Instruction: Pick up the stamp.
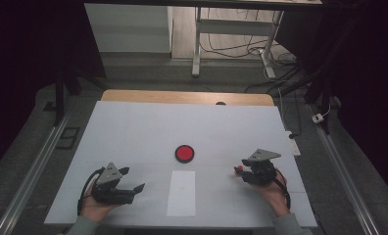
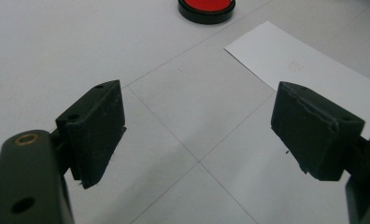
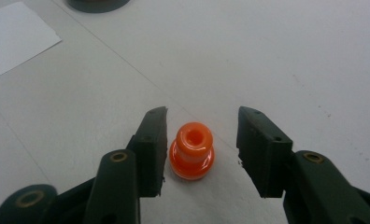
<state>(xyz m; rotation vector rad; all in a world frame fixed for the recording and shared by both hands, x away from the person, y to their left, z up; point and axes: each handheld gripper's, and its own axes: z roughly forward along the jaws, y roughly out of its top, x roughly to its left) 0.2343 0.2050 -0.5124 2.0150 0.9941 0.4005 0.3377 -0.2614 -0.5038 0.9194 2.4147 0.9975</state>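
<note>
We have our right gripper [image 3: 202, 126] around the orange stamp [image 3: 191, 151] at the table's near right, jaws part open, not yet clamped. Our left gripper [image 2: 197, 126] waits wide open, empty; ink pad [image 1: 184, 153] and paper [image 1: 181, 193] untouched.

We see a white tabletop [image 1: 133, 132] scored with faint grid lines, its far edge backed by a strip of bare wood [image 1: 182, 97]. Around it we note a grey floor [image 1: 30, 161], with a metal rail [image 1: 33, 169] running at 9 o'clock and another rail [image 1: 344, 166] at 3 o'clock. At 12 o'clock stands a pale cabinet [image 1: 128, 27], and beside it the white metal legs of a desk [image 1: 231, 29] over tangled black cables [image 1: 231, 49]. A white power strip [image 1: 294, 146] lies at 3 o'clock. Dark curtains [image 1: 30, 44] close both sides; we find the lighting dim.
</note>
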